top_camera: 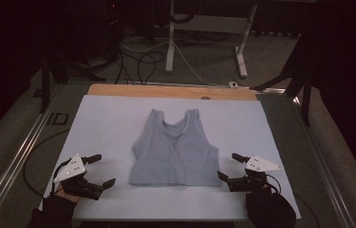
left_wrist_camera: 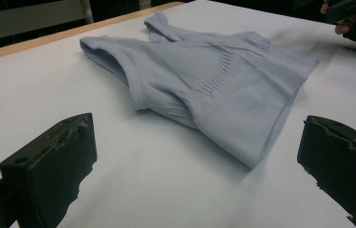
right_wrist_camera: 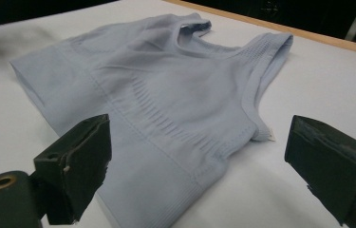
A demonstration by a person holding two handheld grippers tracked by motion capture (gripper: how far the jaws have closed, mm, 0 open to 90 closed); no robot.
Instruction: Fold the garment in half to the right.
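Right now the pale blue tank top (top_camera: pixel 174 150) is lying flat near the middle of the white sheet (top_camera: pixel 104 123), straps pointing away from you and hem toward you. In the left gripper view its ribbed panel (left_wrist_camera: pixel 223 83) is showing clearly (the fabric looks smooth, with the near armhole slightly lifted). You are holding the left gripper (top_camera: pixel 98 170) just off the top's lower left corner, jaws standing wide and gripping nothing, apart from the cloth. You are holding the right gripper (top_camera: pixel 229 166) close beside the lower right corner, jaws likewise spread wide and empty; in the right gripper view the hem is sitting between them, untouched. Beyond the sheet, the wooden table edge (top_camera: pixel 166 90) is showing.
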